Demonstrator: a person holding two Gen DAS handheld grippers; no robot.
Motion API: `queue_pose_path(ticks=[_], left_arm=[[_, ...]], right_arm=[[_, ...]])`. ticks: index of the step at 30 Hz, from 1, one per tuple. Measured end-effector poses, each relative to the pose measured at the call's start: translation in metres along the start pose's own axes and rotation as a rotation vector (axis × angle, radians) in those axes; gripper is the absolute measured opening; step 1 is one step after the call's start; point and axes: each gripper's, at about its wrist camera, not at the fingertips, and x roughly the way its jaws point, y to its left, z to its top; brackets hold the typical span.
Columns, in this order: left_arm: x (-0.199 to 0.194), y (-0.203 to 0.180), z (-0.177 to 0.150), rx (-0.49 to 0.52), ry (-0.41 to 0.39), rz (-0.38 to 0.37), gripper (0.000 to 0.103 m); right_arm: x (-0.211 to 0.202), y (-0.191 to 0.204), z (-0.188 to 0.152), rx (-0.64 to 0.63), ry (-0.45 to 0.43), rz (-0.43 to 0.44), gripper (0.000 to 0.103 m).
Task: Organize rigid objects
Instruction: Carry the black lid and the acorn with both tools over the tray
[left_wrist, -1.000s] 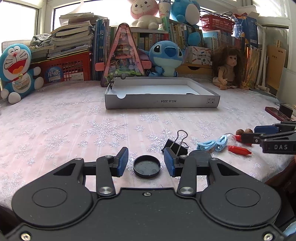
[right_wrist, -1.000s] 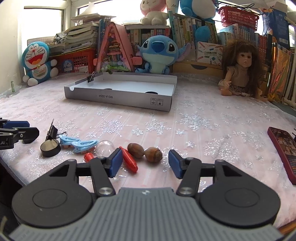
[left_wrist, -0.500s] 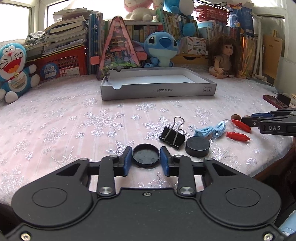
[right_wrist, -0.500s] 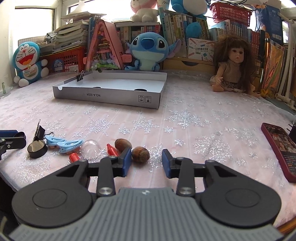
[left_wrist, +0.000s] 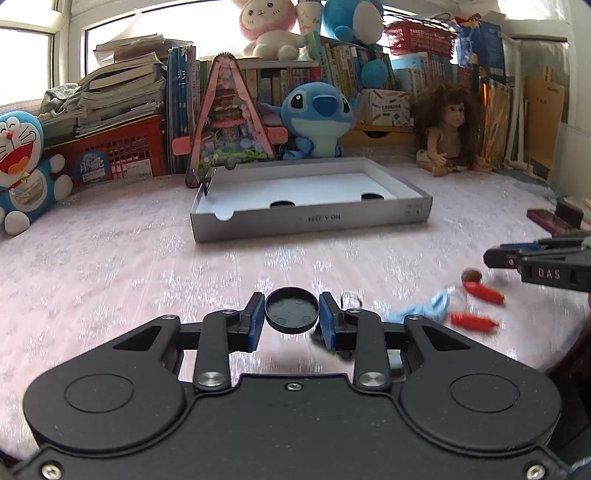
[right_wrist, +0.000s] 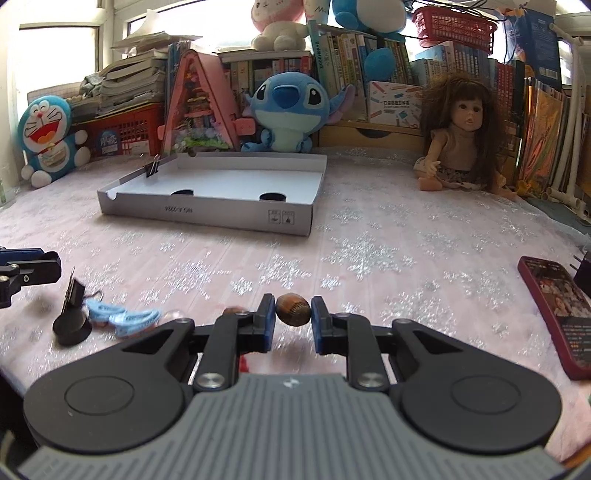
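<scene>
my left tongs (left_wrist: 291, 320) are pinched on a round black cap (left_wrist: 291, 310), a blue pad pressing each side of it, and the cap is lifted clear of the pink snowflake cloth on the bench (left_wrist: 110, 266). my right tongs (right_wrist: 293, 320) are clamped on a brown acorn (right_wrist: 293, 308), gripped at both ends between the pads. straight ahead on the bench sits the shallow grey cardboard tray (left_wrist: 310, 221), with a black binder clip (right_wrist: 152, 169) clipped upright on its far left wall. near my right tongs lie the things left on the cloth: a light blue clip (right_wrist: 123, 316), another black cap (right_wrist: 71, 325) with a binder clip (right_wrist: 75, 292) just behind it, two red pieces (left_wrist: 474, 322) and a second acorn (left_wrist: 472, 275). a dark red phone (right_wrist: 554, 314) lies far to the right.
</scene>
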Motion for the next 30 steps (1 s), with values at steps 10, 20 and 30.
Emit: queue_pose_path(ticks=[10,20,30], left_arm=[[0.039,0.009,0.065,-0.034,-0.015,0.044,0.03],[0.105,0.017,0.113,-0.044,-0.013,0.1,0.03],[0.166,0.032,0.13,-0.093,0.047,0.127,0.03]], right_arm=[[0.023,-0.002,0.048,0.04,-0.03,-0.002,0.024],[0.067,0.008,0.089,0.076,-0.039,0.04,0.024],[0.115,0.023,0.114,0.072,-0.006,0.073,0.024]])
